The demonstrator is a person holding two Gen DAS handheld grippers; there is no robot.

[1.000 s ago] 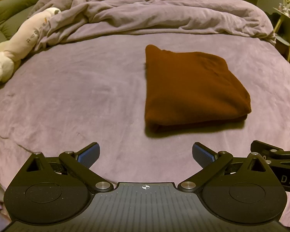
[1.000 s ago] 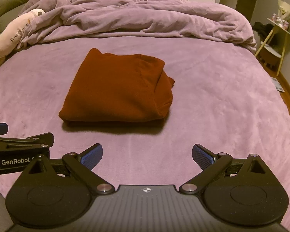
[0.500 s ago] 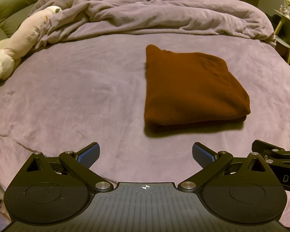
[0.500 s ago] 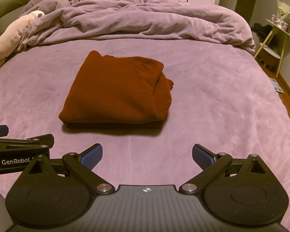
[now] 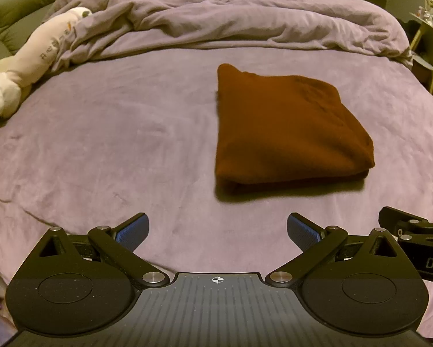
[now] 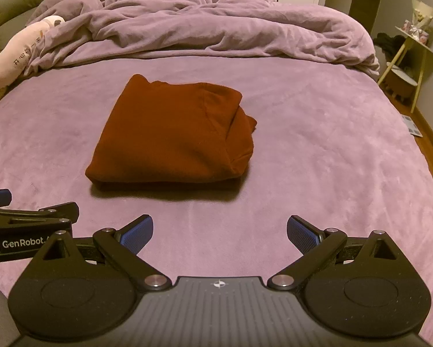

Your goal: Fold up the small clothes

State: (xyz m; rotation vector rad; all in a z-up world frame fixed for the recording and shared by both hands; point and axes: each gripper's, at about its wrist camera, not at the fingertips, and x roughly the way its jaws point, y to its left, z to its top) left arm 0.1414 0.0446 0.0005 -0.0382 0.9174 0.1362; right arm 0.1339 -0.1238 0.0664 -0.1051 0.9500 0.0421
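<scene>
A rust-brown garment [image 5: 285, 133] [image 6: 173, 136] lies folded into a thick rectangle on the purple bed sheet [image 5: 115, 144] [image 6: 317, 144]. My left gripper [image 5: 217, 231] hovers open in front of it, nearer its left side, fingers empty. My right gripper [image 6: 219, 231] is also open and empty, short of the garment's front edge and toward its right. Each gripper's side shows at the edge of the other's view: the right one [image 5: 415, 231] and the left one [image 6: 28, 225].
A crumpled purple duvet [image 5: 230, 14] [image 6: 202, 23] is heaped across the far part of the bed. A long cream plush toy [image 5: 28, 60] [image 6: 17, 55] lies at the left edge. A small side table [image 6: 412, 57] stands on the floor to the right.
Both views have drifted slightly back and up from the garment; it sits a little farther away. Both grippers stay open. The garment has not moved.
</scene>
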